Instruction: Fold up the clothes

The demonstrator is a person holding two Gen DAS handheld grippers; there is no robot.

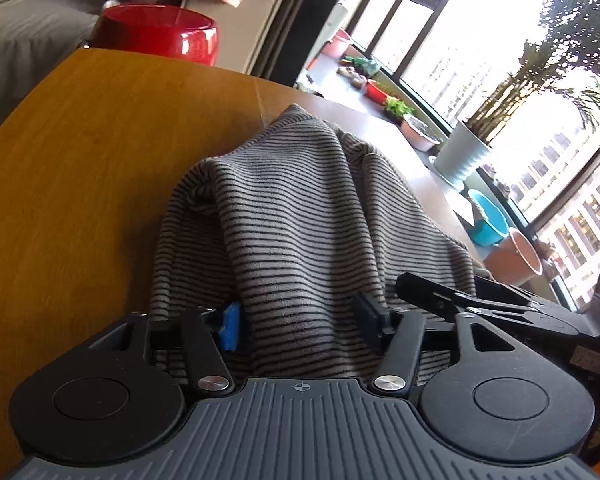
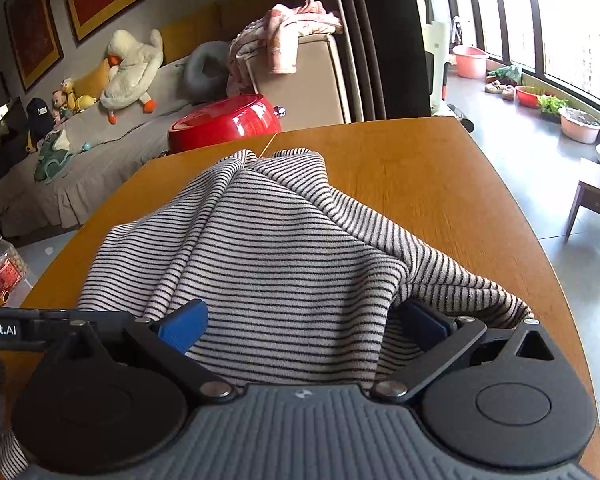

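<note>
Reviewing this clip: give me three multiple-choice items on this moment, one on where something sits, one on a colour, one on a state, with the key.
1. Where does the striped garment lie?
A. on the wooden table
B. on the sofa
C. on the floor

2. What colour is the large glossy round object beyond the table's far edge?
A. blue
B. red
C. white

3. How does the garment lie?
A. folded into a neat square
B. hung on a hanger
C. bunched up in loose folds

Key:
1. A, since orange-brown wood shows all round the cloth in both wrist views.
2. B, since it shines red in both views.
3. C, since ridges and creases run across it, with cloth lying between the pads of the left gripper and of the right gripper.
</note>
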